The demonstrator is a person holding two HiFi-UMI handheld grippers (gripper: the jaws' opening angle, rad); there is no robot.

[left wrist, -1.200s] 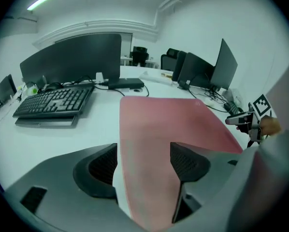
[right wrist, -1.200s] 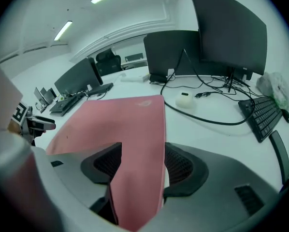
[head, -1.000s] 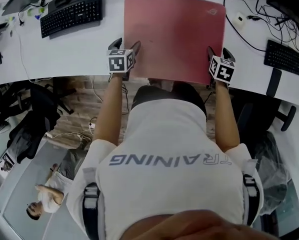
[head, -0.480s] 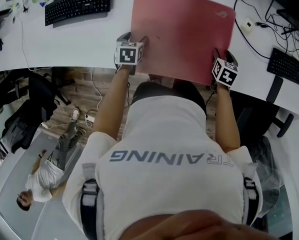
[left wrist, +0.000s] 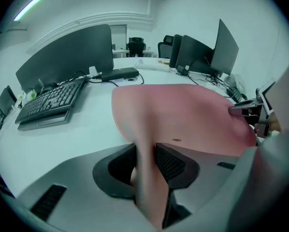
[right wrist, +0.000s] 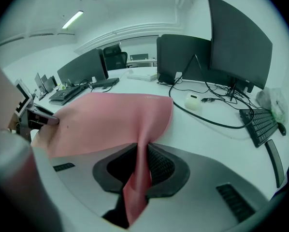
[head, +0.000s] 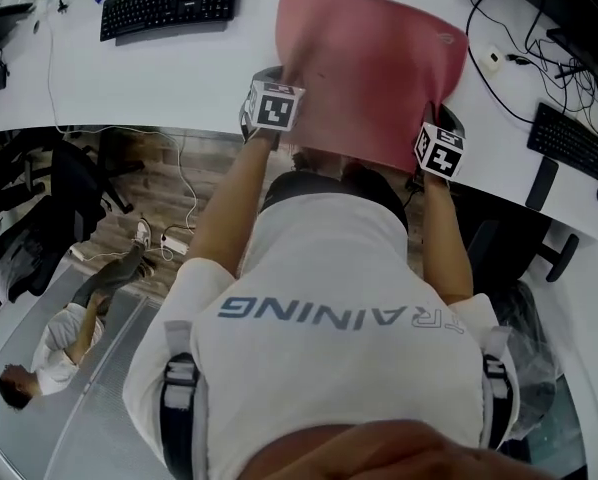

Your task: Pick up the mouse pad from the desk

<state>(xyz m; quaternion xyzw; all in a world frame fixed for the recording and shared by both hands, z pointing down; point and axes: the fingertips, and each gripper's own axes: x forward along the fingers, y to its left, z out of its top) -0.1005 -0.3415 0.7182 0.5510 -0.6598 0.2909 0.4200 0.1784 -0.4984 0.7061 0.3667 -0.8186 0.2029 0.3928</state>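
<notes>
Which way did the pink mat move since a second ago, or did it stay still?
Yes. The mouse pad now has its near edge lifted up off the white desk; its far edge still seems to rest there.

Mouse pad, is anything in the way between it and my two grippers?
Nothing visible: the near edge of the mouse pad sits between the closing fingers of the left gripper and the right gripper.

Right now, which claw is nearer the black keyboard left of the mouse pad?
Left. The left claw, closing on the left corner of the mouse pad, has the keyboard just beyond it; the right claw, closing on the right corner, sits across the pad.
</notes>
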